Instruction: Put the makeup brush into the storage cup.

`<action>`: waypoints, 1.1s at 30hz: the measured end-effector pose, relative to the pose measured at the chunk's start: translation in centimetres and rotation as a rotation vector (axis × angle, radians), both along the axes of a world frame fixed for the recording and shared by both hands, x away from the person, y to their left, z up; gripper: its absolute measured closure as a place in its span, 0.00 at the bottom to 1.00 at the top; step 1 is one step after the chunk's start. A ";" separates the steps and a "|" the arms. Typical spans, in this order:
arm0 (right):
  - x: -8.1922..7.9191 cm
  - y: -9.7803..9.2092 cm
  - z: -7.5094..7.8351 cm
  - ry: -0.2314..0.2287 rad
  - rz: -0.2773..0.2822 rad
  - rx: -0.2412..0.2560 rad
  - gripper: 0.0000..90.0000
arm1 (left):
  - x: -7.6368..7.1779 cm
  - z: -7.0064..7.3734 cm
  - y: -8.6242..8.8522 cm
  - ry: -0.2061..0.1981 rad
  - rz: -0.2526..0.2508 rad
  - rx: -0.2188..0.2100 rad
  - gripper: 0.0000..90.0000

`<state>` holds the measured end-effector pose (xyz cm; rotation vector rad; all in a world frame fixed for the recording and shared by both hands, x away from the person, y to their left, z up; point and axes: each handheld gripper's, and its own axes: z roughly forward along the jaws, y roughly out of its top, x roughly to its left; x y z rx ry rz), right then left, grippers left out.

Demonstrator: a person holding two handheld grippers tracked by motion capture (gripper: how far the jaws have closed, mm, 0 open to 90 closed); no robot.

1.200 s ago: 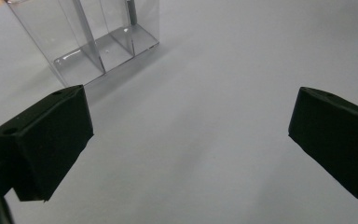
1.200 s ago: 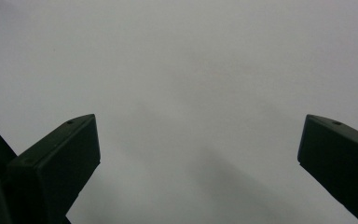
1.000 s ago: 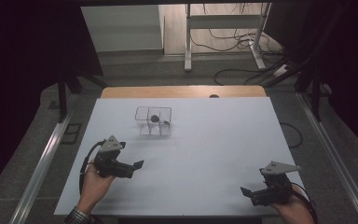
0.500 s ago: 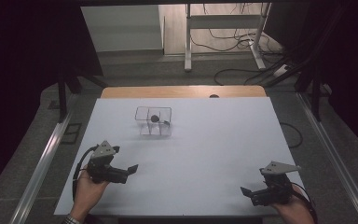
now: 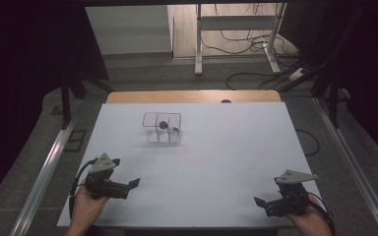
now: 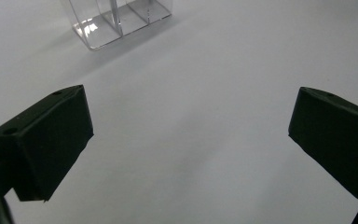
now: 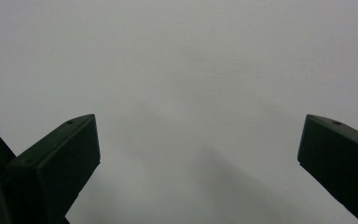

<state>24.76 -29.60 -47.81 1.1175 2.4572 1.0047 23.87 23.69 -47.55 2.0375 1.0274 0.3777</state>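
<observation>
Clear box [image 5: 162,127]: small, see-through, walls dividing it into compartments, sits on the white table [image 5: 226,147] toward the far left-centre, well apart from both grippers. A small dark round thing [image 5: 163,125] lies inside it; which compartment, cannot tell.

Near edge, left: left gripper [image 5: 134,183] held low over the table in the person's left hand [image 5: 86,206], jaws pointing right toward the table's middle. Left gripper view: jaws spread wide, nothing between them but bare white surface; the clear box's near corner [image 6: 116,21] shows at the top, ahead and off to the jaws' left.

Near edge, right: right gripper [image 5: 259,201] in the right hand [image 5: 310,221], jaws pointing left, grey plate on top. Right gripper view: jaws likewise spread wide, released, bare table between them.

Beyond the table's far edge: strip of wooden tabletop [image 5: 192,97], then floor with cables [image 5: 256,46] and a metal stand [image 5: 236,34].
</observation>
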 end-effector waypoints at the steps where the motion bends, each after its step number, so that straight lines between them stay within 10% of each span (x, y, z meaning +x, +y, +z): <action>1: 0.0 0.0 0.0 0.000 0.000 0.000 0.00 | -0.1 0.0 0.1 0.002 0.000 -0.001 0.00; 33: 0.0 -0.1 0.0 0.004 -0.005 0.002 0.00 | -3.1 -1.1 2.8 0.019 0.072 0.020 0.00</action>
